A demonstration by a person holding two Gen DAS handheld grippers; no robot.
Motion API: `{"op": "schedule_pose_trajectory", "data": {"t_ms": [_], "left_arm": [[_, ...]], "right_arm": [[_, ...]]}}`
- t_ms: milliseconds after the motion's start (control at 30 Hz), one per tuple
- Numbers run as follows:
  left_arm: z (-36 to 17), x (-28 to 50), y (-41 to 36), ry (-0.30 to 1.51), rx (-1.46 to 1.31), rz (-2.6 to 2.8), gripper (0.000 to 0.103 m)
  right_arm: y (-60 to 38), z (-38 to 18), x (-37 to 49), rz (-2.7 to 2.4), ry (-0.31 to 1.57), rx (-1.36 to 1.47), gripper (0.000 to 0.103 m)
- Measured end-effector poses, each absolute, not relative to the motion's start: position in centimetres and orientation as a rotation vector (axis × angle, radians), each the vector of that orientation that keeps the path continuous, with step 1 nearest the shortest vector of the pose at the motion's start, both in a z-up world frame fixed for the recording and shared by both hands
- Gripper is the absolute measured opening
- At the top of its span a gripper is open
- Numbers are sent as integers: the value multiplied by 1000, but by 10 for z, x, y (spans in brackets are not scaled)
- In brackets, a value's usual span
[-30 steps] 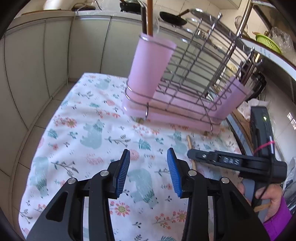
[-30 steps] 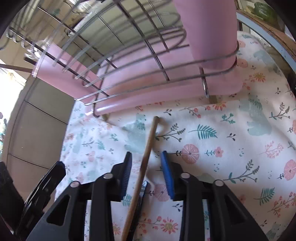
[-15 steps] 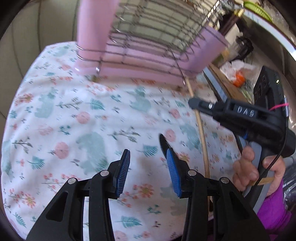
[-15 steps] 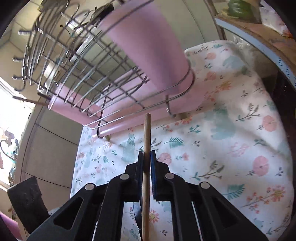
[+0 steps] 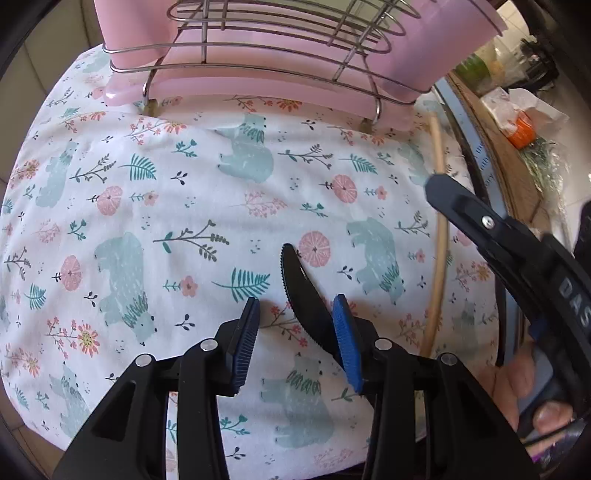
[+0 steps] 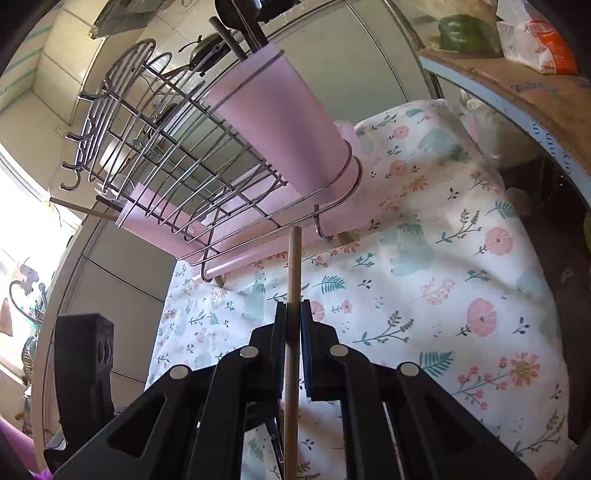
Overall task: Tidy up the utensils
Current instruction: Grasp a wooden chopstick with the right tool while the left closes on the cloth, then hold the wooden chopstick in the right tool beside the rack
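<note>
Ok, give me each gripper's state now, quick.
Left gripper: open, empty, over the black knife.
Right gripper: just closed, shut on the wooden chopstick.

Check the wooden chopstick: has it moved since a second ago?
Yes. The wooden chopstick, flat on the floral cloth before, is now clamped in the right claw and raised toward the dish rack.

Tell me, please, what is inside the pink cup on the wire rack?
In the right wrist view, dark utensil handles stick out of the pink cup at its open top. The cup wall is opaque, so their lower ends and anything else inside are hidden.
</note>
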State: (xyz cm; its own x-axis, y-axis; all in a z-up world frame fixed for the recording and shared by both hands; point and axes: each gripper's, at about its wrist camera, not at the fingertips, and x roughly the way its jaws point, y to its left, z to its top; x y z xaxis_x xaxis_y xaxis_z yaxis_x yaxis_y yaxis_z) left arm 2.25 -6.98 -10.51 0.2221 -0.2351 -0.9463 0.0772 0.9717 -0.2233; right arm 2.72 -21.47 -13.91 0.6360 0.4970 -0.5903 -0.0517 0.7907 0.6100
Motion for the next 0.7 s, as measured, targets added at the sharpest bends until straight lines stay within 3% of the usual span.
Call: {"op": "schedule_pose_trajectory", "data": {"t_ms": [67,100,167,233,267,433,700], "left_arm": [[-106,21,-77,1309,-101,-188,39],[-107,21,-84,1293,-59,-170,26],[-106,19,-89,1257,8,-180,19],[-101,21,-83,1233,-14,-211,3],[-95,22,-80,1214,-28,-224,1],[-66,26,-59,1087,2,-189,0],[-71,49,-29,1131,-100,-170,0]], "right_arm": [[-217,-139,25,332,822,592,7],[-219,-139,23,331,818,595,7],[-225,-137,19,327,807,602,7],[-230,-134,15,321,789,610,7],[-233,-133,14,319,781,615,7],[-239,-127,13,321,730,644,7],[-224,-141,29,347,788,690,7]]}}
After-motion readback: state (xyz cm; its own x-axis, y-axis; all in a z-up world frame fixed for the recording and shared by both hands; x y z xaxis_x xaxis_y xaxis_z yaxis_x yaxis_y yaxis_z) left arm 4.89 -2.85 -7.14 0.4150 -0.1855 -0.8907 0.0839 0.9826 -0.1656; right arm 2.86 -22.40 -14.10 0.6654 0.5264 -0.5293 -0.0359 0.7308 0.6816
